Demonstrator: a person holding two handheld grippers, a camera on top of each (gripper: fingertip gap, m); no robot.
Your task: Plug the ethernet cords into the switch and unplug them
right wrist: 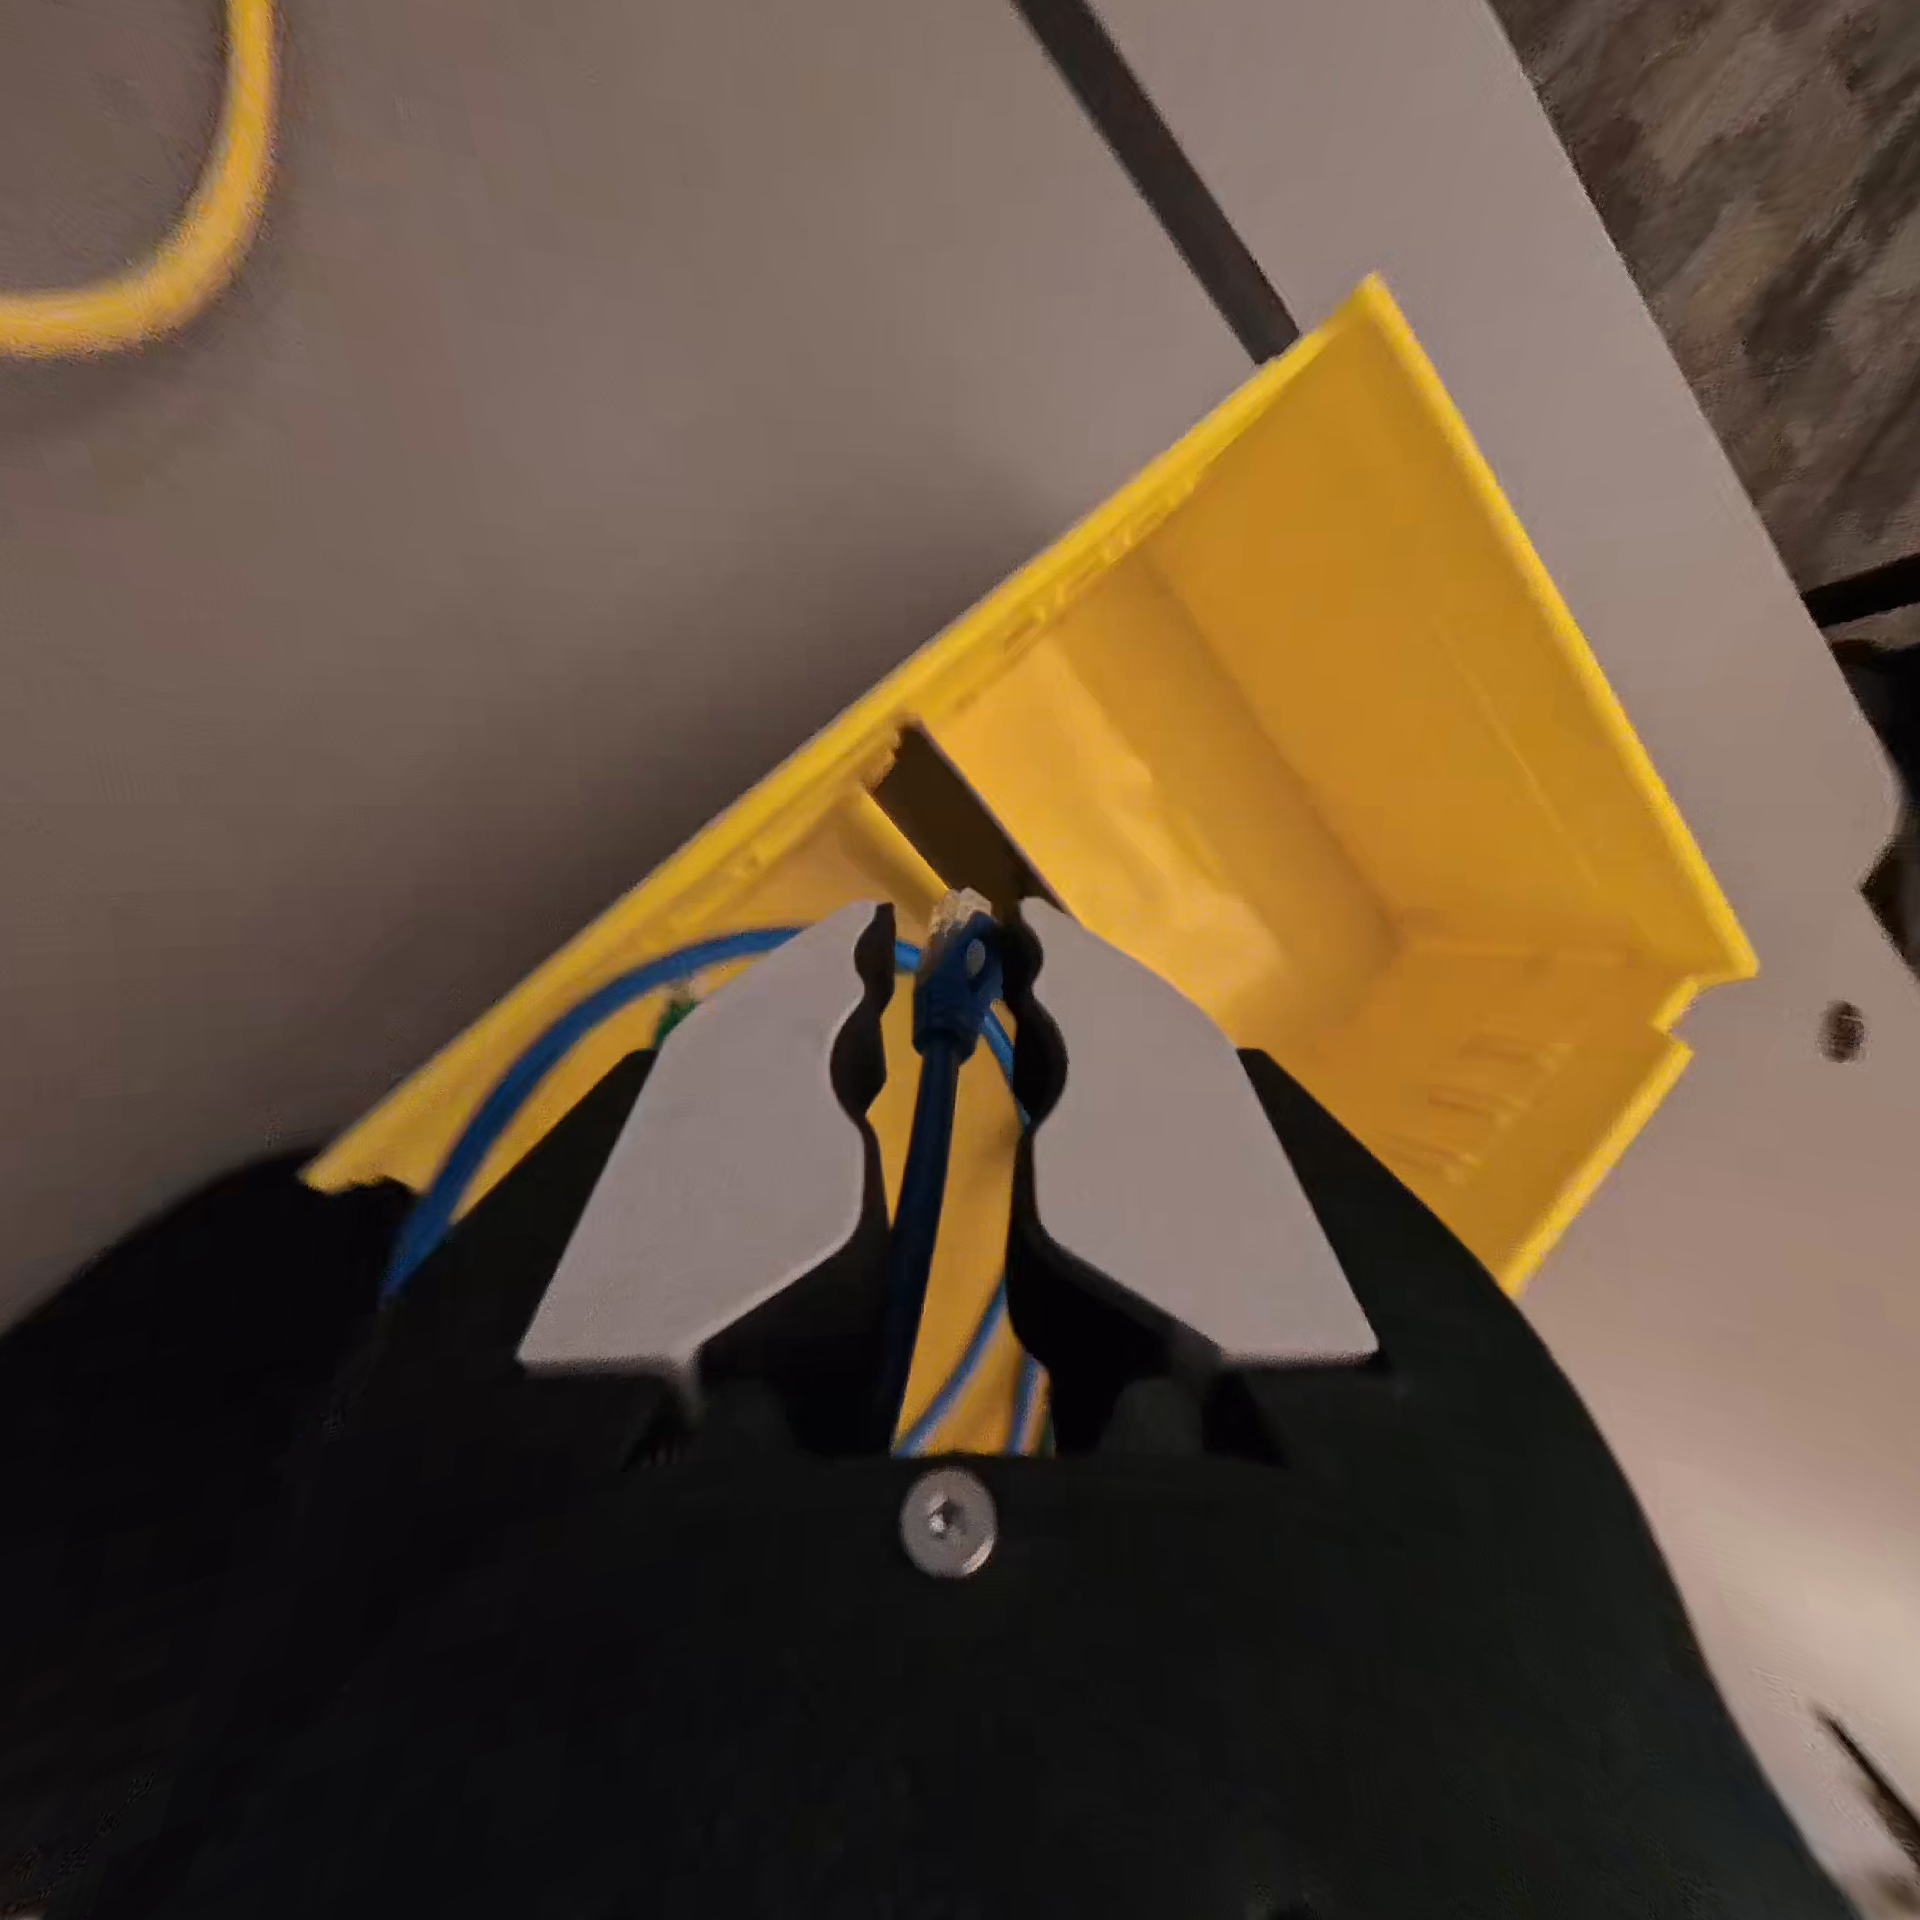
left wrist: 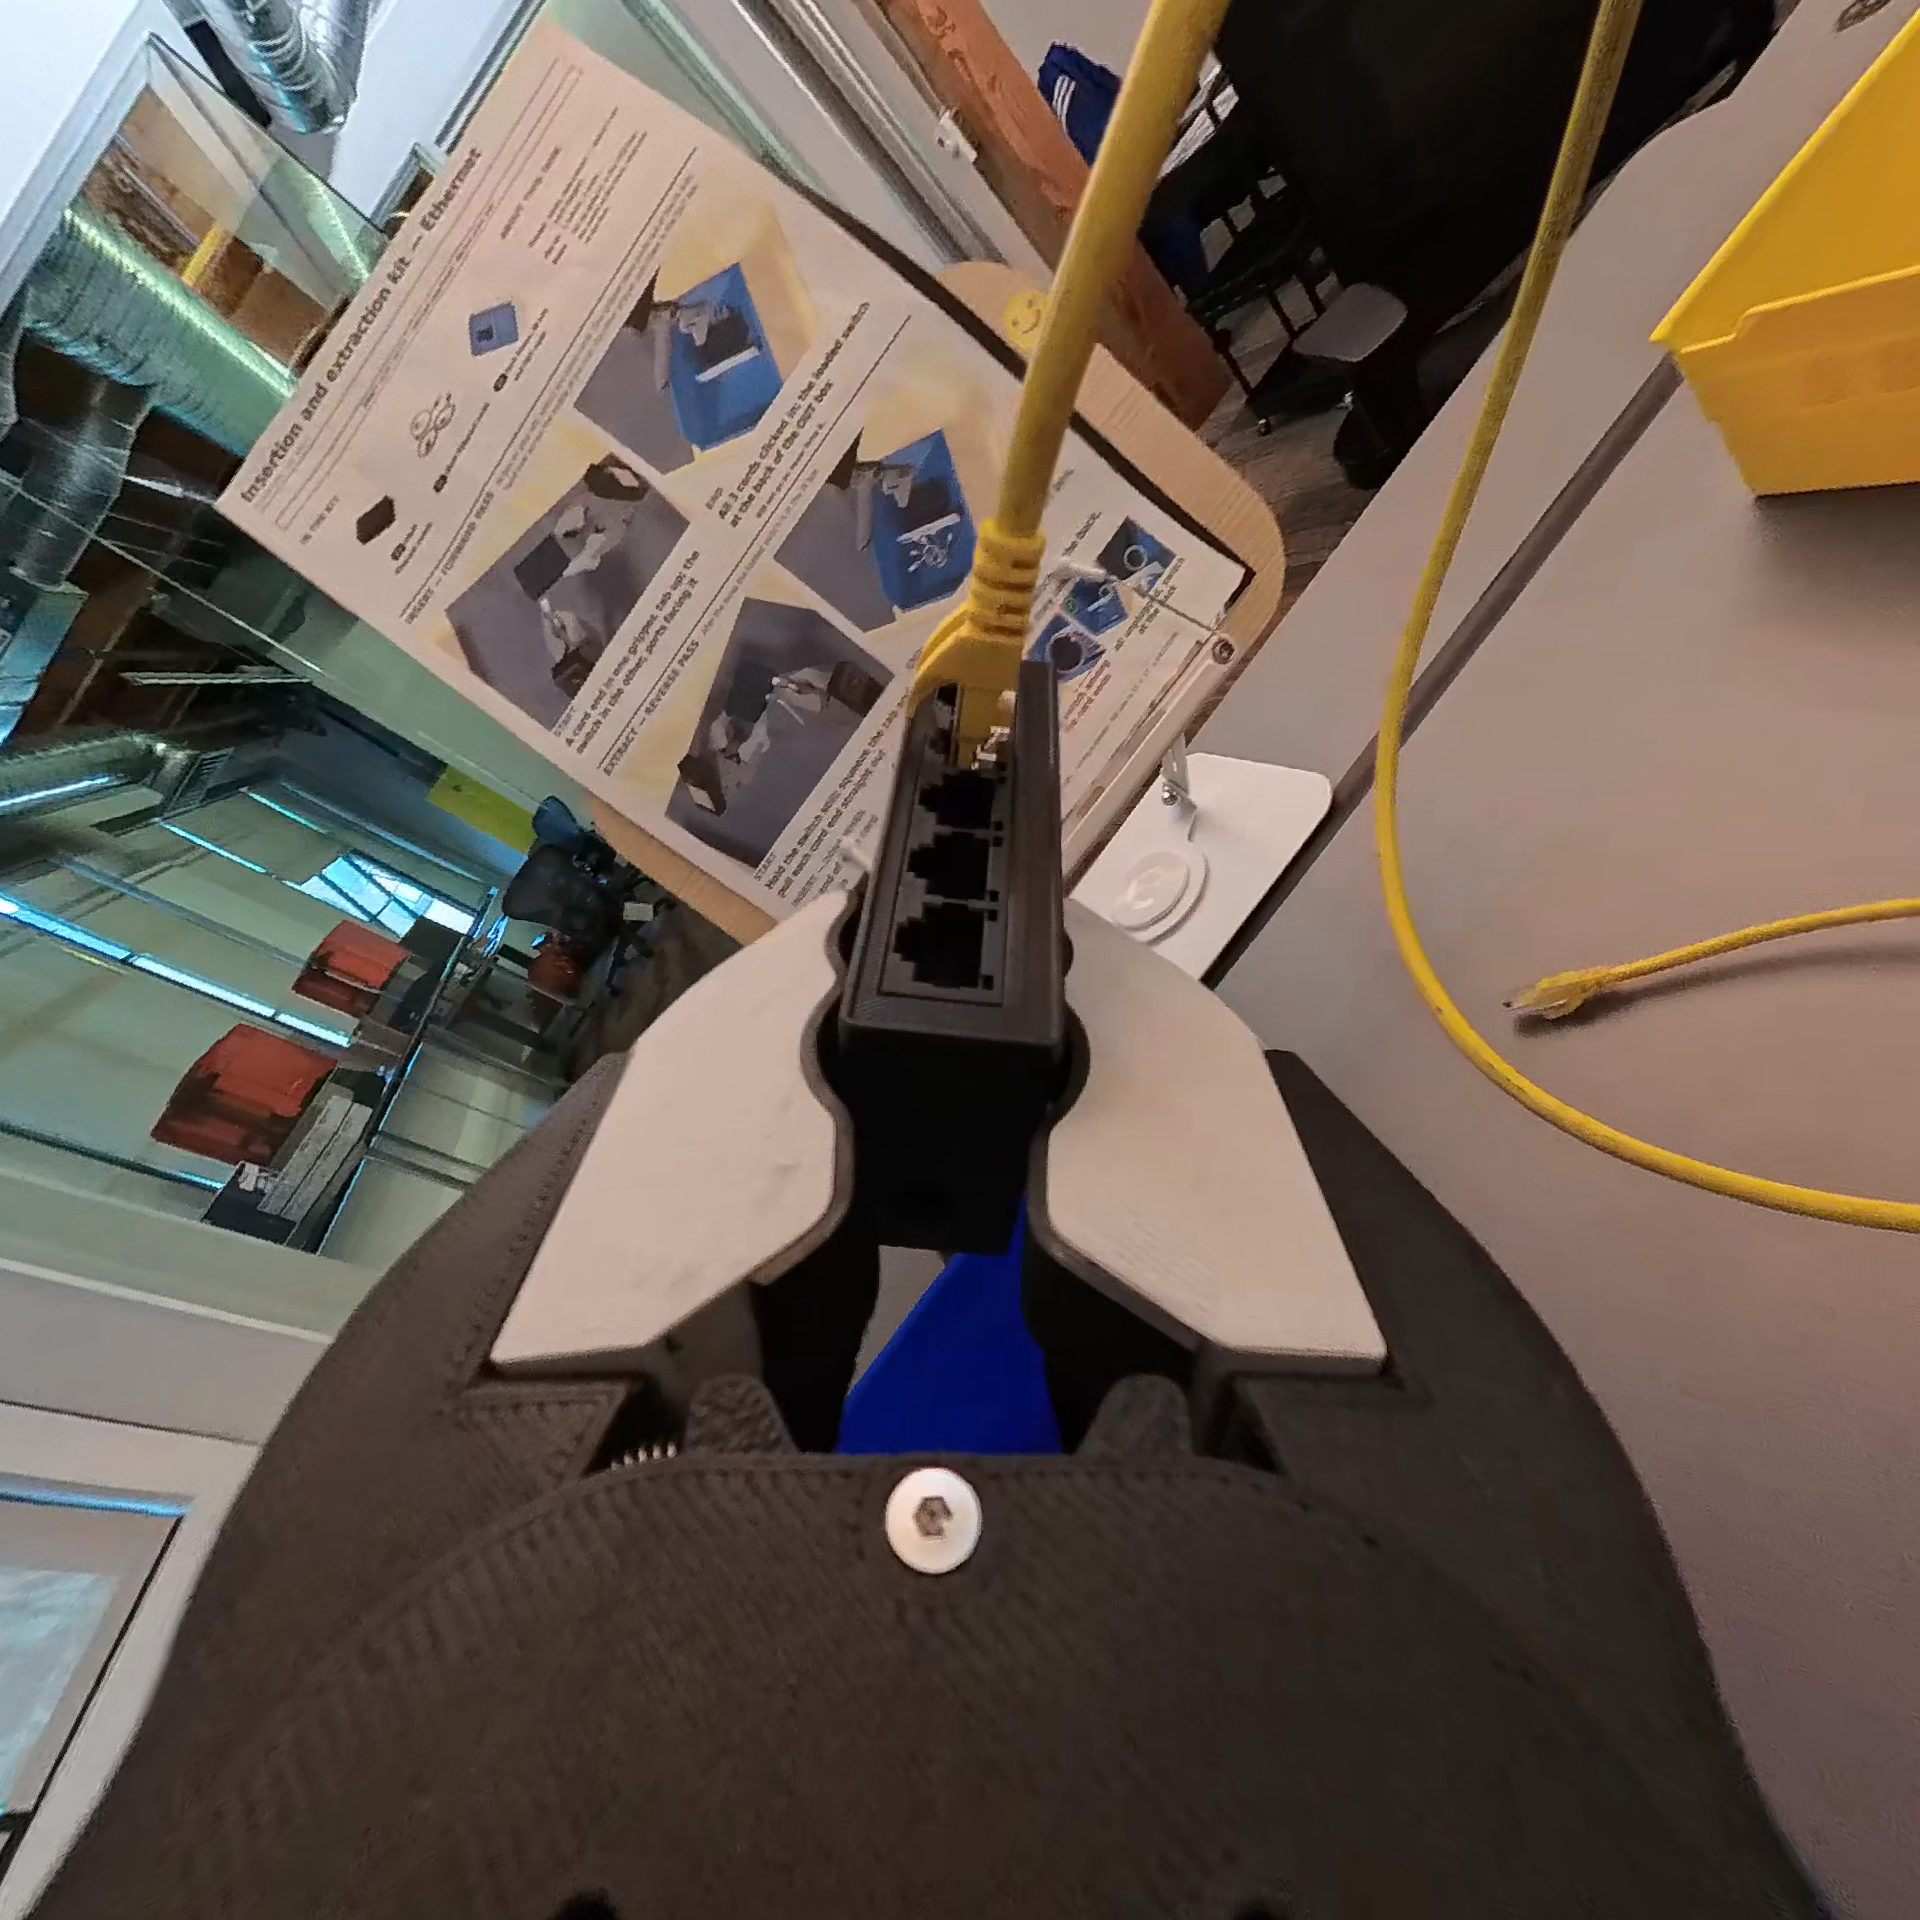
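Note:
My left gripper (left wrist: 956,935) is shut on the black switch (left wrist: 951,1091) and holds it above the table with the ports facing the camera. A yellow ethernet cord (left wrist: 992,613) is plugged into the farthest port, and three nearer ports are empty. The cord's other plug (left wrist: 1553,997) lies loose on the grey table. My right gripper (right wrist: 951,925) is shut on a dark blue ethernet cord (right wrist: 951,997) just behind its plug, with the plug tip pointing forward. It hovers over the yellow bin (right wrist: 1403,727).
A light blue cord (right wrist: 540,1049) lies in the yellow bin's near compartment, behind a dark divider (right wrist: 945,821). The bin (left wrist: 1818,343) also shows at the upper right in the left wrist view. An instruction poster (left wrist: 623,468) stands behind the switch. A yellow cord loop (right wrist: 208,229) lies on the table.

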